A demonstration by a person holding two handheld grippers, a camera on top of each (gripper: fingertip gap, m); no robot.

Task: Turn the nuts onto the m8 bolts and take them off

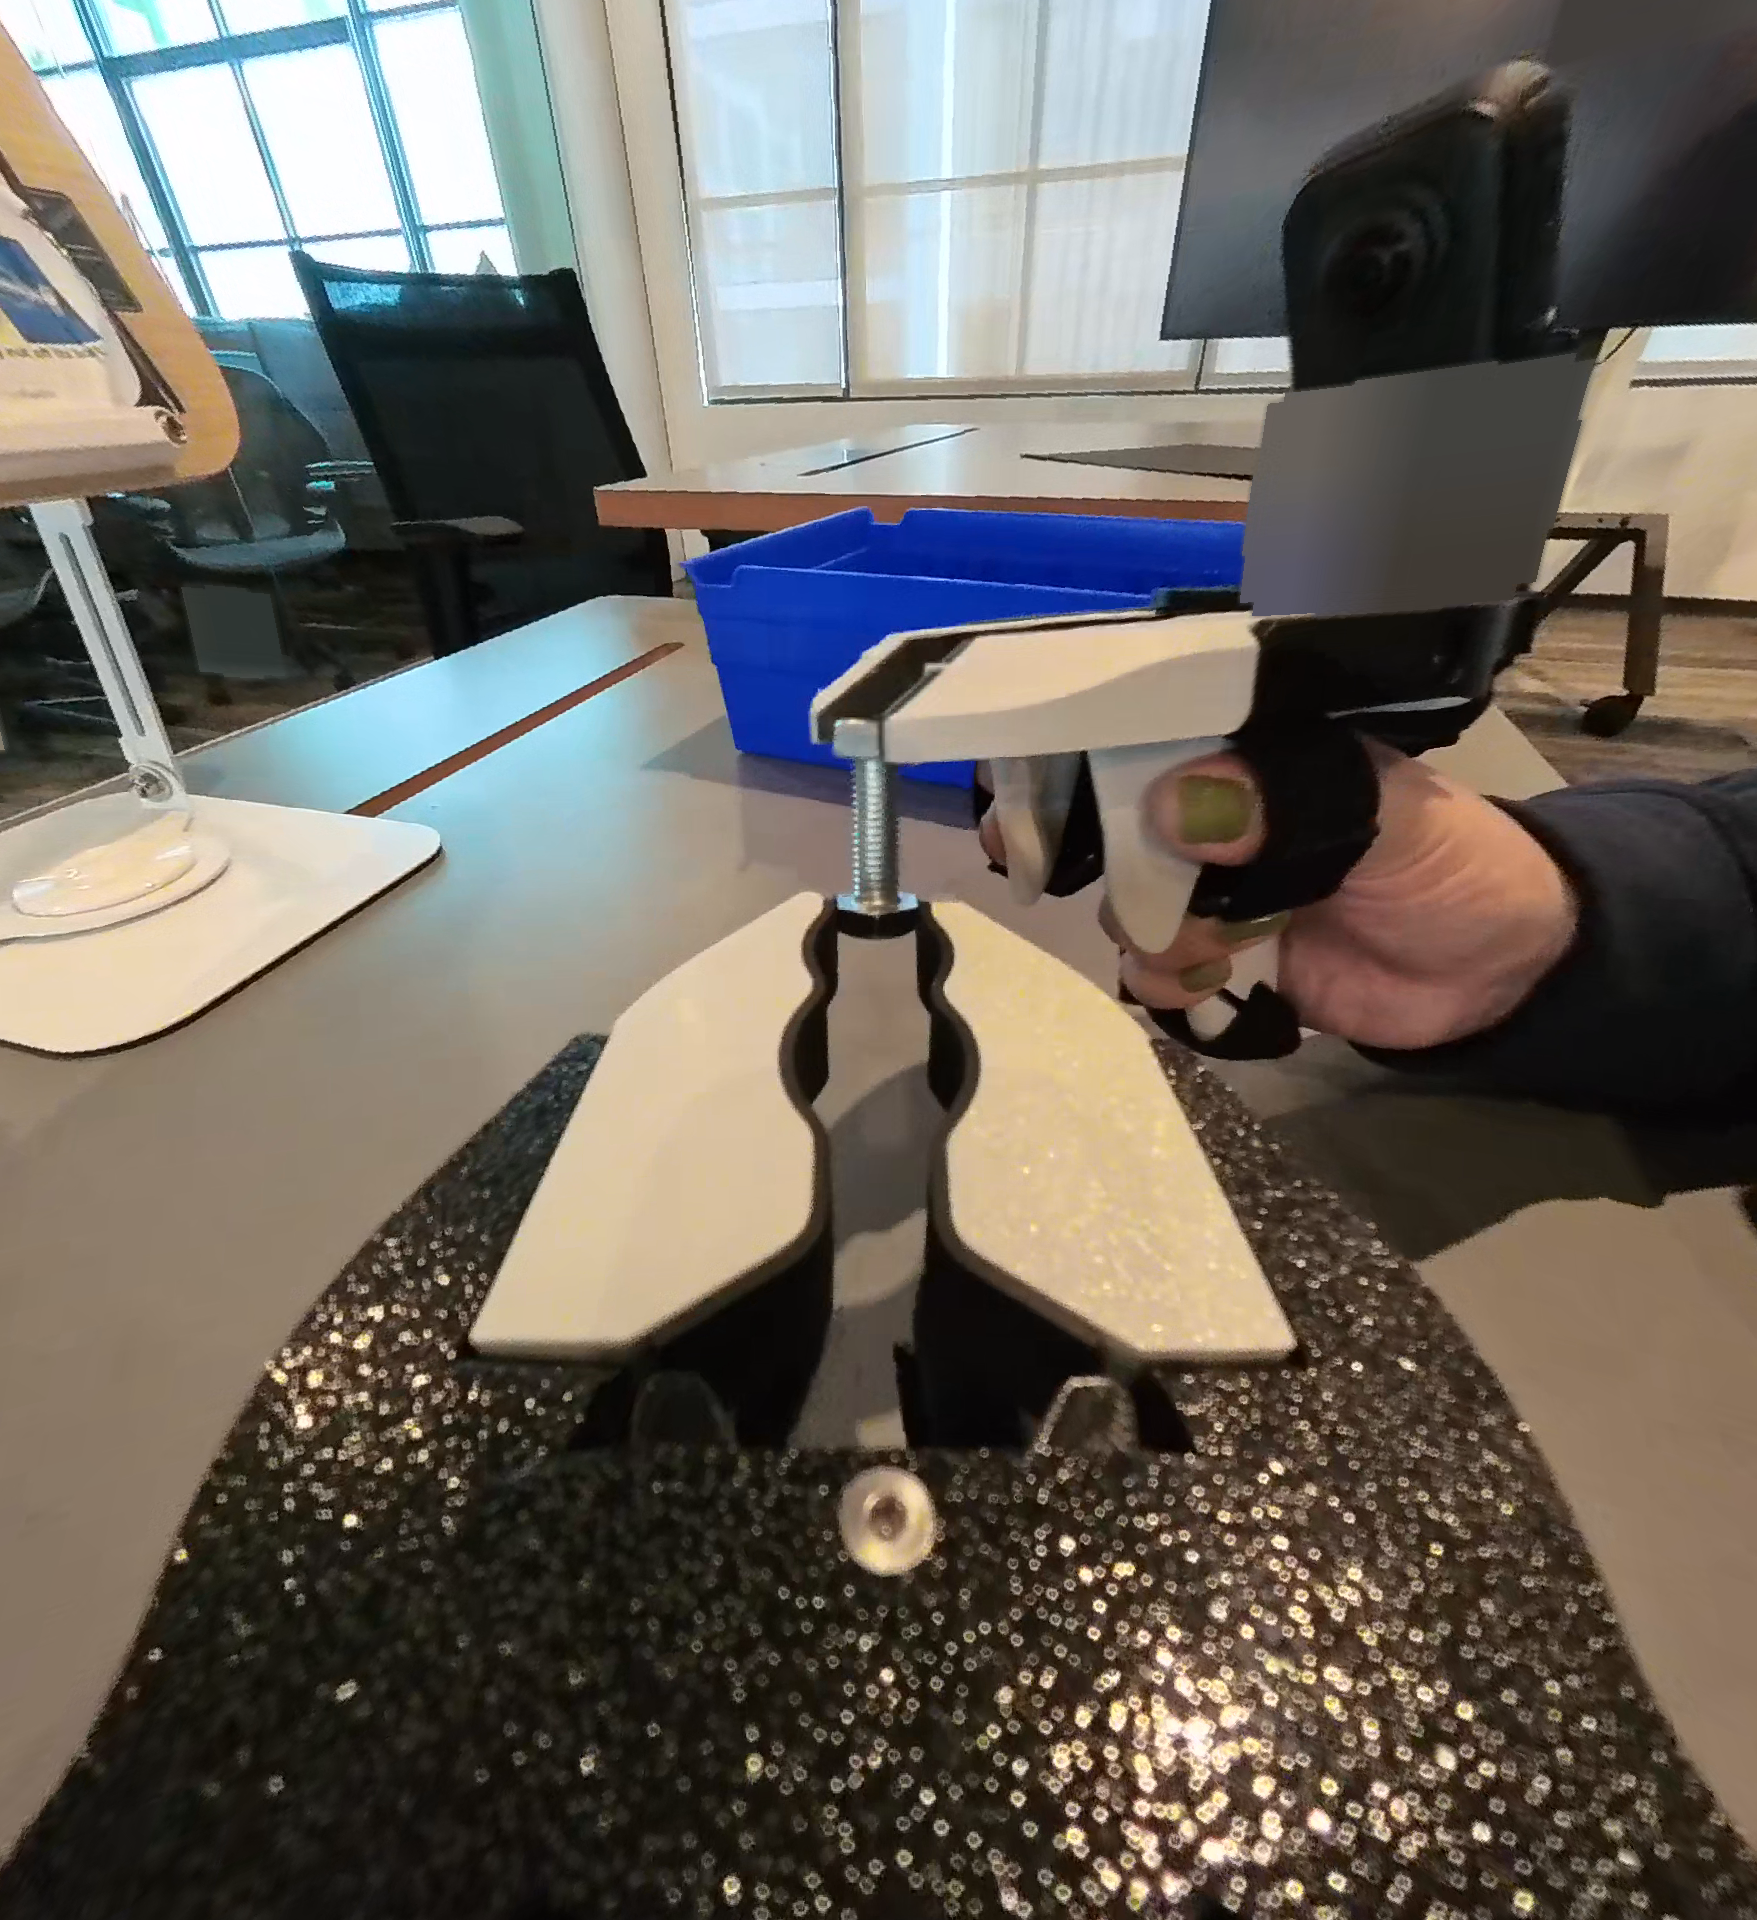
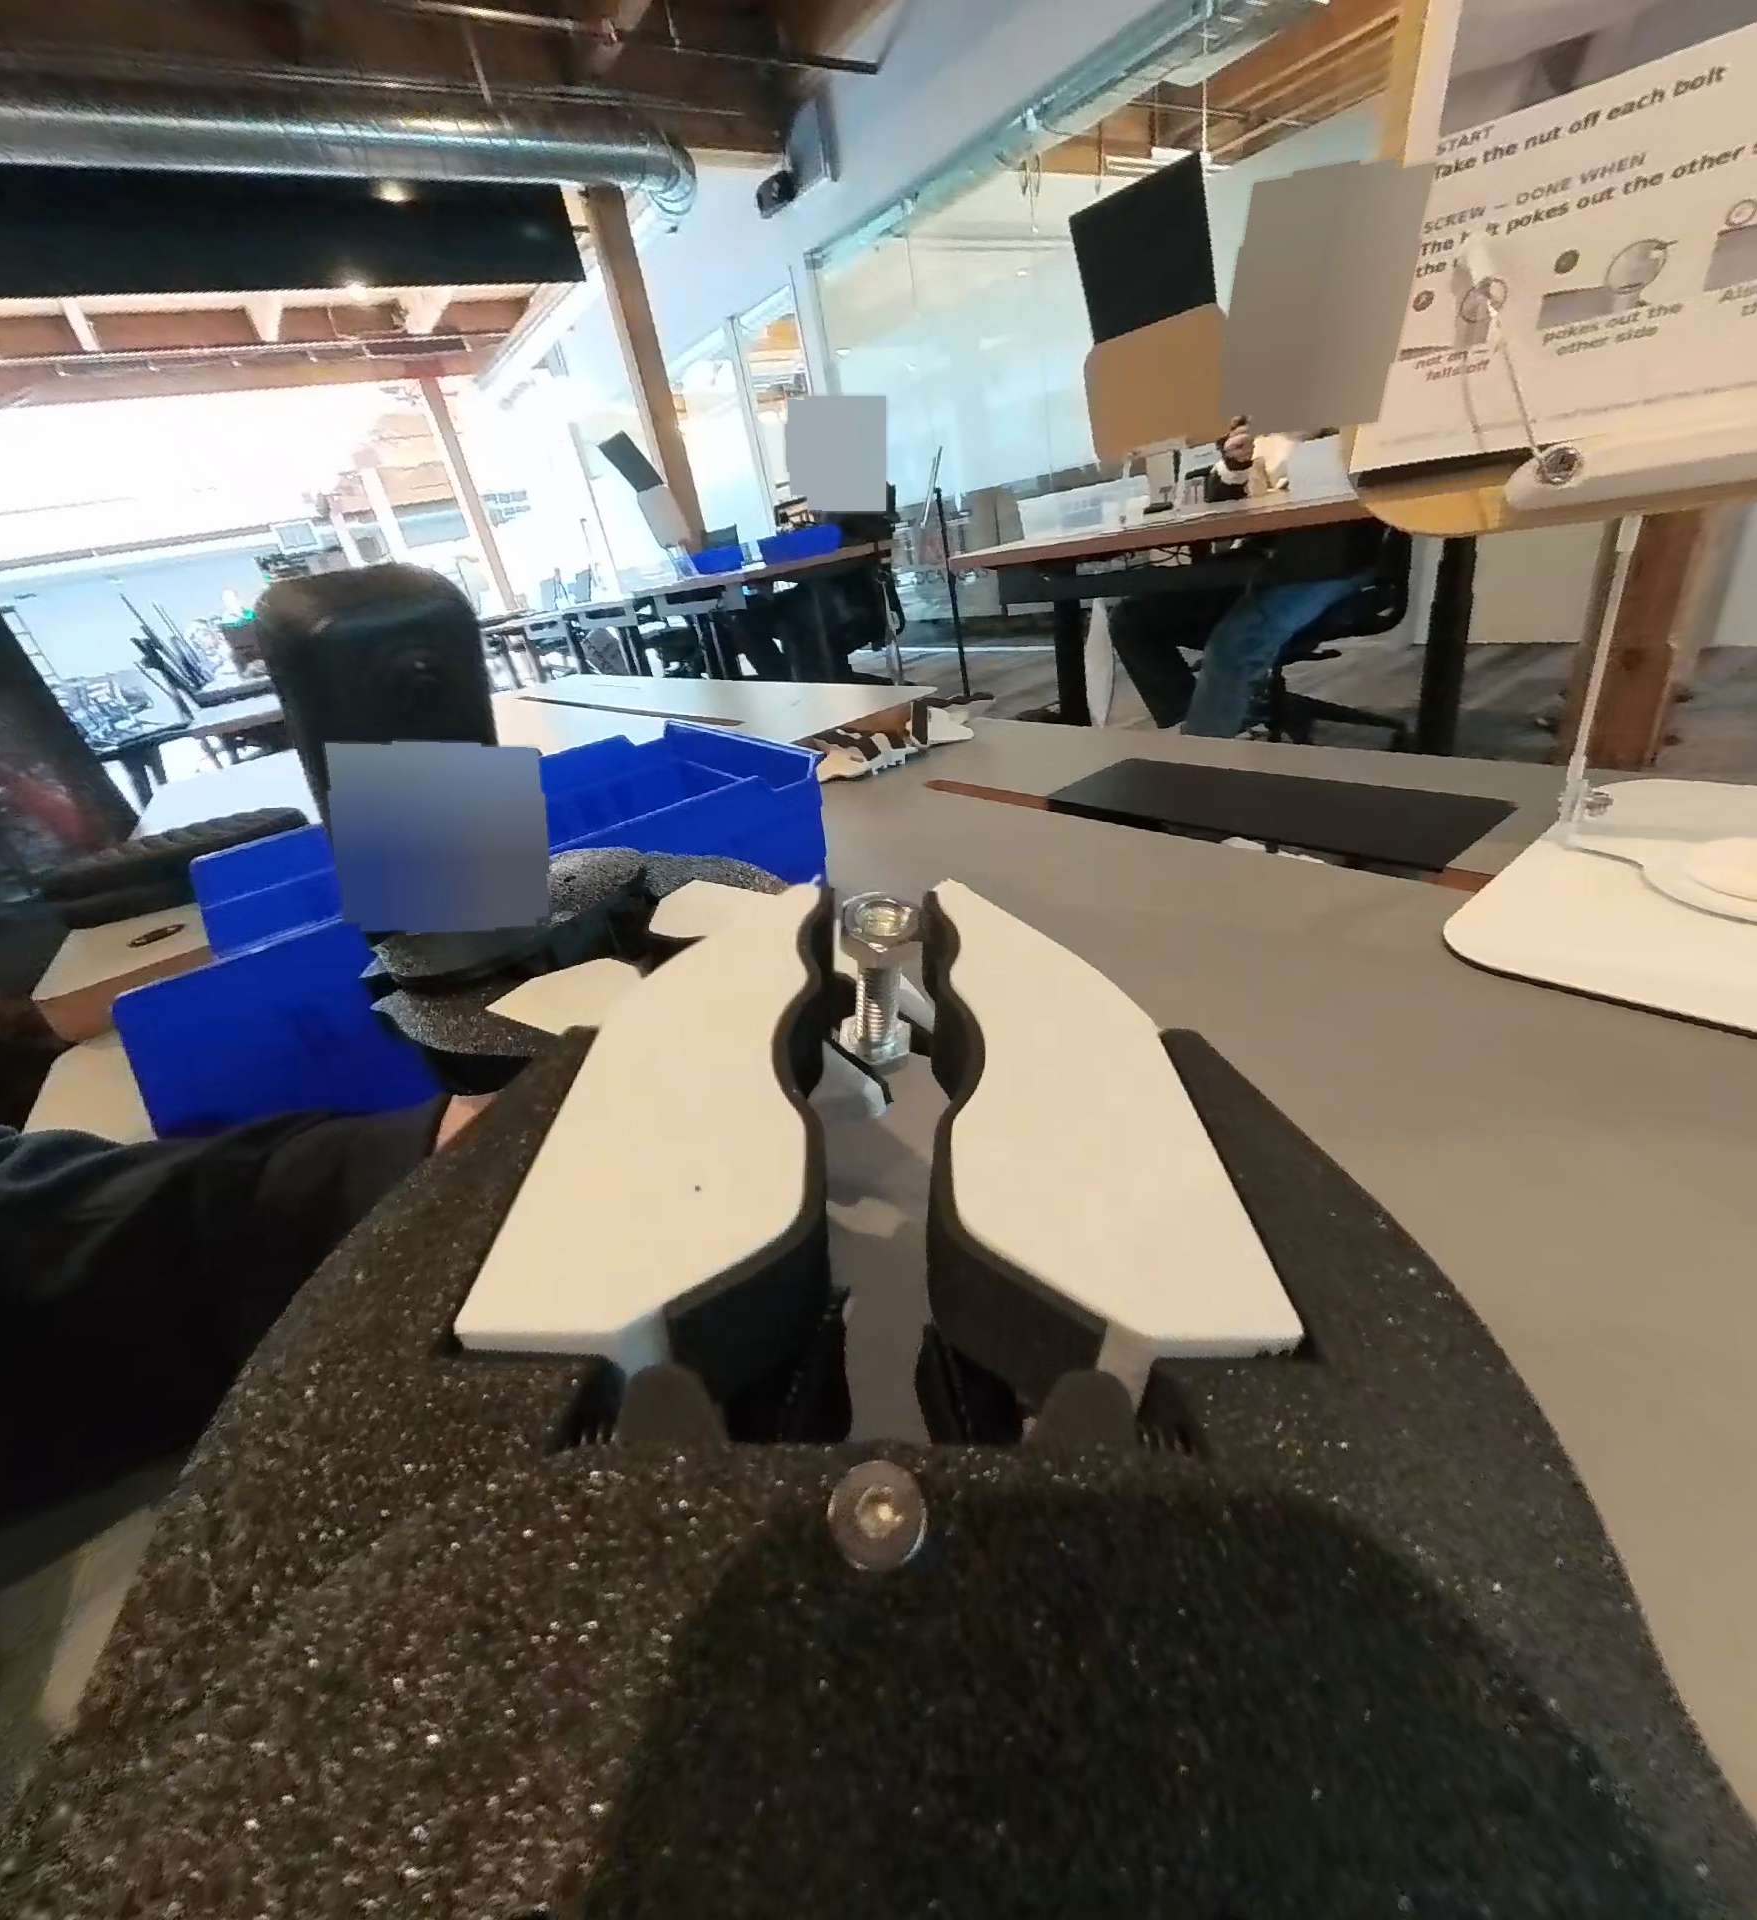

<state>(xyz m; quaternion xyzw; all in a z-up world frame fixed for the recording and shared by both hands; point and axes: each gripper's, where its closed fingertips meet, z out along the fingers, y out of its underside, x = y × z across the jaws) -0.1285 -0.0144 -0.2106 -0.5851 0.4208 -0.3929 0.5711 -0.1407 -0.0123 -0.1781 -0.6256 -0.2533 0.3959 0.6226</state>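
In the left wrist view my left gripper (image 1: 874, 930) is shut on a silver hex nut (image 1: 872, 907) at its fingertips. A silver bolt (image 1: 872, 821) stands upright with its threaded end in the nut. My right gripper (image 1: 853, 717) comes in from the right, held by a hand, and is shut on the bolt's hex head. In the right wrist view my right gripper (image 2: 879, 920) clamps the bolt head (image 2: 879, 930). The shaft runs down to the nut (image 2: 879, 1051), held by the left gripper's white fingers (image 2: 853, 1086). All of it is held above the grey table (image 1: 438, 1039).
A blue divided bin (image 1: 957, 623) stands just behind the grippers, and shows left in the right wrist view (image 2: 666, 810). A white stand base (image 1: 178, 935) carries an instruction sheet. A black inlay (image 2: 1269, 816) lies in the table. A person sits at a far desk (image 2: 1258, 623). The grippers are tip to tip, or close to it.
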